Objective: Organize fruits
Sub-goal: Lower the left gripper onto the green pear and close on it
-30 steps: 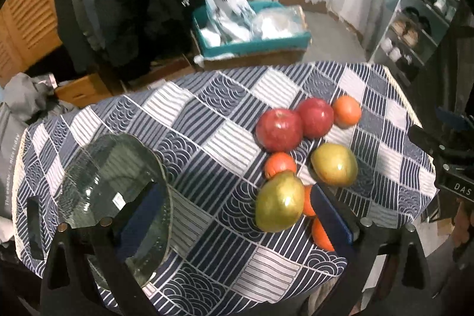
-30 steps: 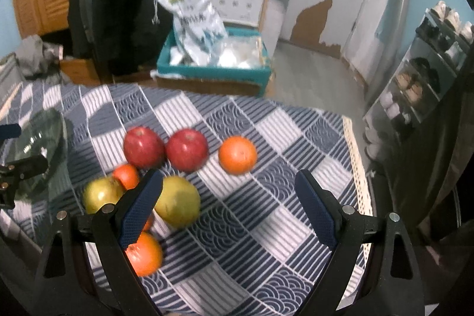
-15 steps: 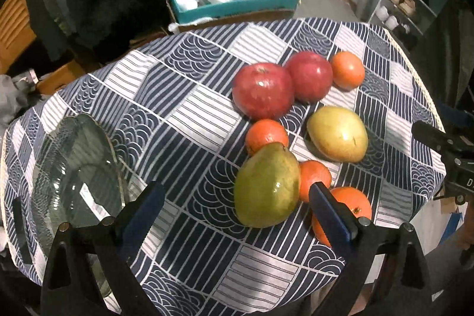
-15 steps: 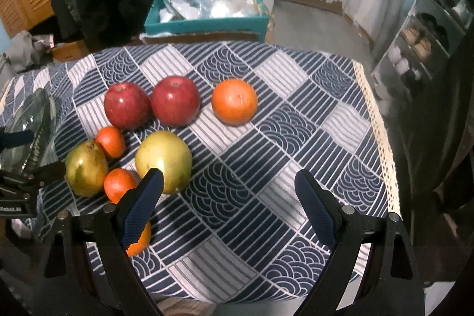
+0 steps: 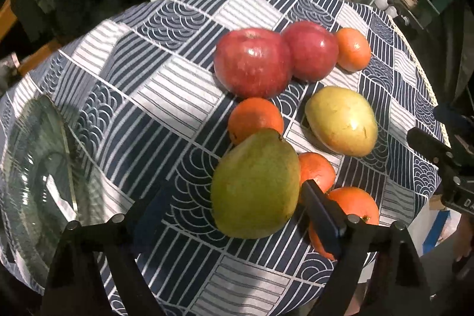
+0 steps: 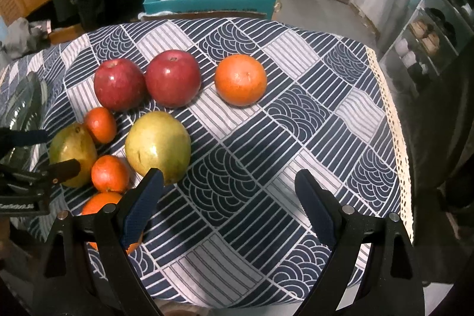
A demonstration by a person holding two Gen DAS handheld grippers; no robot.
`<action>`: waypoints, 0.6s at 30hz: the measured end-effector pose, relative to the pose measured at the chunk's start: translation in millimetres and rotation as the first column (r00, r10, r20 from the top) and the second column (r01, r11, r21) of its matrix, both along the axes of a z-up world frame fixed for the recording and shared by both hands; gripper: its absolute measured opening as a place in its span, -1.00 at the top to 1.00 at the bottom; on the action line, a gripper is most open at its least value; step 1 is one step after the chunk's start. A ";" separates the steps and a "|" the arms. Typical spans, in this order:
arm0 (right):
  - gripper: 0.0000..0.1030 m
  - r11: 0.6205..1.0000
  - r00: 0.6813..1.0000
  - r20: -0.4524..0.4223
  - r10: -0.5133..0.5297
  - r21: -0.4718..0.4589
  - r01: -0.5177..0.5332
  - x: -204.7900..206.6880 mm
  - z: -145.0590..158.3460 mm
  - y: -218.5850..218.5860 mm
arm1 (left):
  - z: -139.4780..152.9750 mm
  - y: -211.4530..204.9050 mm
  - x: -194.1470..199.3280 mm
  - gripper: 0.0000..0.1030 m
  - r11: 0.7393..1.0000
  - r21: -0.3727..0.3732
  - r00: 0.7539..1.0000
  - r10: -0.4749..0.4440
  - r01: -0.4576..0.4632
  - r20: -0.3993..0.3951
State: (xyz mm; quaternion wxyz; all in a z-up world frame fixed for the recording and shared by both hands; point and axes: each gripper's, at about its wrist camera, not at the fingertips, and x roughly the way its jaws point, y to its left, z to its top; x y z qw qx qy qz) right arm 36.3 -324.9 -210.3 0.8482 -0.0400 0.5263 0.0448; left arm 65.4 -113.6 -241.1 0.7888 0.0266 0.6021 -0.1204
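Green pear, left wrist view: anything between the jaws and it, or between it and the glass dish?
Nothing visible. The green pear sits between the open left gripper jaws, which were just closing. Only bare tablecloth lies toward the glass dish.

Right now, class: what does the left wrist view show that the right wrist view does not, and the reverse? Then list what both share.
Only the left wrist view shows the left gripper head-on, its jaws, which have just been closing, astride the green pear without yet pressing it.

Only the right wrist view shows the right gripper open over bare tablecloth, nothing between its fingers.

Both show the two red apples, the yellow pear, the oranges, the glass plate and the teal box.
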 end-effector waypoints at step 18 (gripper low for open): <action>-0.74 1.000 1.000 -0.008 0.018 -0.006 -0.018 4.5 -3.4 7.1 | -12.2 4.0 4.1 -0.28 0.987 -0.158 0.999 -0.004 -0.003 -0.047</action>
